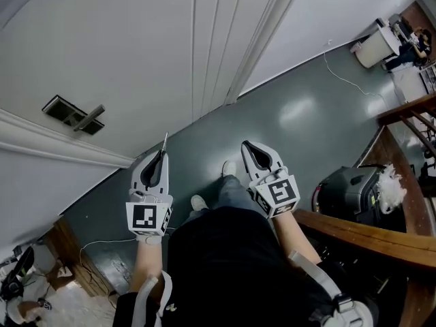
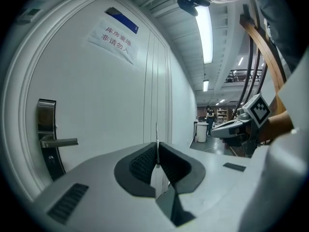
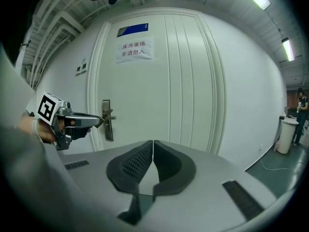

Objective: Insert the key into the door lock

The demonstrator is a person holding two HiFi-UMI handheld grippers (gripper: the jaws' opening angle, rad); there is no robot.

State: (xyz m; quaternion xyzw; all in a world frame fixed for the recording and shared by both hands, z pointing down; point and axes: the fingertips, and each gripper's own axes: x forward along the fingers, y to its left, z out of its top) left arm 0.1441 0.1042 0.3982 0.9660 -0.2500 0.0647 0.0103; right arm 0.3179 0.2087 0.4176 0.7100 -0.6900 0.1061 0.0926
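A thin silver key sticks out forward from my left gripper, which is shut on it. In the left gripper view the key blade stands edge-on between the pads. The white door carries a dark metal lock plate with a lever handle. In that view the lock plate is off to the left, well apart from the key. My right gripper hangs beside the left one, shut with nothing in it. It sees the left gripper in front of the lock plate.
A paper sign hangs high on the door. Grey floor runs to the right, with a white cable and a white bin. A wooden rail and a black bag stand close on my right. A person stands far off.
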